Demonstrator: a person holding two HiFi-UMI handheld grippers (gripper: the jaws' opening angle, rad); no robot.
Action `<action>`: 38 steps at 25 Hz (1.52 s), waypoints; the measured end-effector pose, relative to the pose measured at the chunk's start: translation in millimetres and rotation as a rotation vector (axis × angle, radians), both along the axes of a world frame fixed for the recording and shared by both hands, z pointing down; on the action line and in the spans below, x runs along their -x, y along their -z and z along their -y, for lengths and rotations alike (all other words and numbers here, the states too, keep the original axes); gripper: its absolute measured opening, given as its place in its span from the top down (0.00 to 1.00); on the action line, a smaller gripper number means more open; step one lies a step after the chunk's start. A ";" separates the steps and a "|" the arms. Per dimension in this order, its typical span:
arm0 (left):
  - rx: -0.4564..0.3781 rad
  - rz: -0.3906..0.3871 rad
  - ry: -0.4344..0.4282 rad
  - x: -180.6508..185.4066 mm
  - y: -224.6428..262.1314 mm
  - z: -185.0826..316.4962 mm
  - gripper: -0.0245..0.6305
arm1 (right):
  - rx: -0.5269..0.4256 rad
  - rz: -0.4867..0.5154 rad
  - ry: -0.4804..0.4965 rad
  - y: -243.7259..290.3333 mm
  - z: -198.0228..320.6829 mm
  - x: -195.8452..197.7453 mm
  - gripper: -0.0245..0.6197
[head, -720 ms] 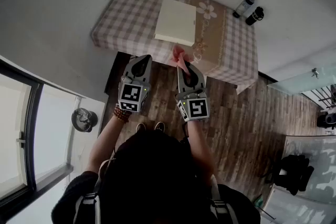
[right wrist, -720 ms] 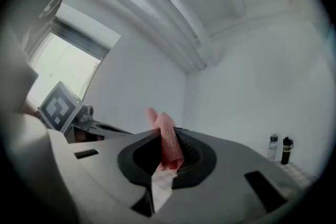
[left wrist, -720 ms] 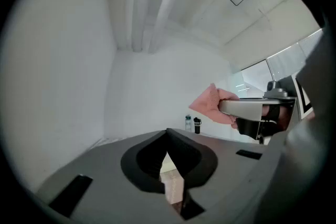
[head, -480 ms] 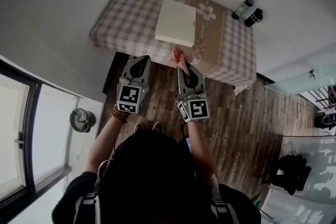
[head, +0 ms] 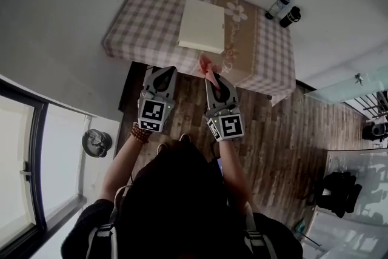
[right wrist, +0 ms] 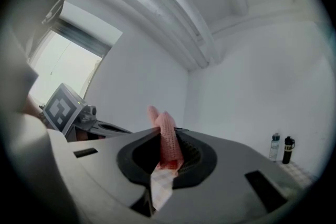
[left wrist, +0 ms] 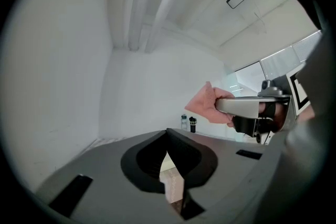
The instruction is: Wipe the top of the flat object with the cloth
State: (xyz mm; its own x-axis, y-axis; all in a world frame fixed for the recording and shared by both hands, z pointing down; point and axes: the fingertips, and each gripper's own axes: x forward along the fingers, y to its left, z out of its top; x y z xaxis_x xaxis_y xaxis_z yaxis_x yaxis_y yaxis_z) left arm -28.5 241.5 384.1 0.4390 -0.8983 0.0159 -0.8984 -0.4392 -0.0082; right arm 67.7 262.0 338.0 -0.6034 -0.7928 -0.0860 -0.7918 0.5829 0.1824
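Cloth [head: 204,62]: pink, waffle-knit weave, small, bunched into a narrow fold. It sits clamped between the fingers of the right gripper [head: 210,74], with a short tuft poking out past the tips. Held up in the air at the near edge of the counter [head: 145,15], just short of the flat object [head: 203,26]. Looks apart from it, not wiping yet.

Handling, my read: soft, light, limp, no break risk. It will drag and bunch instead of sliding flat. The grip is on a bundled middle, so only the free tuft would meet the surface. Holding nearer one edge would leave more cloth to spread, and pressing flat would help.

Flat object: cream, square-ish slab, thin, plain top, lying flat on the checked tablecloth toward the counter's right half, partly on a tan floral strip. Probably stiff and light, so it could shift under a wipe.

Left gripper [head: 162,70]: fingers clenched together, nothing between them, beside the right one and well short of the slab. It could steady the slab if it slides.

Two bottles [head: 284,11], one clear and one dark, stand by the counter's far right corner, well apart from the work.
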 end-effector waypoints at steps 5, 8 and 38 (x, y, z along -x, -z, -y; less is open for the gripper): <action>0.014 0.006 -0.010 -6.5 -11.6 14.7 0.96 | 0.039 0.004 0.033 -12.0 15.4 -3.8 0.91; 0.031 0.017 -0.010 -13.4 -17.8 31.0 0.96 | 0.052 -0.007 0.052 -15.2 35.3 -9.0 0.91; 0.325 0.246 0.055 -24.5 -169.7 231.3 0.53 | 0.241 -0.136 0.352 -87.4 333.2 -42.4 0.91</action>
State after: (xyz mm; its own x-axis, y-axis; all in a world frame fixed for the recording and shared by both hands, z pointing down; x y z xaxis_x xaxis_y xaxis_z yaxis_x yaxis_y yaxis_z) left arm -4.0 10.2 553.8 0.3385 -0.8512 0.4012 -0.9090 -0.4059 -0.0943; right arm 110.1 -71.2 425.4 -0.8334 -0.5245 0.1744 -0.5155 0.8514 0.0972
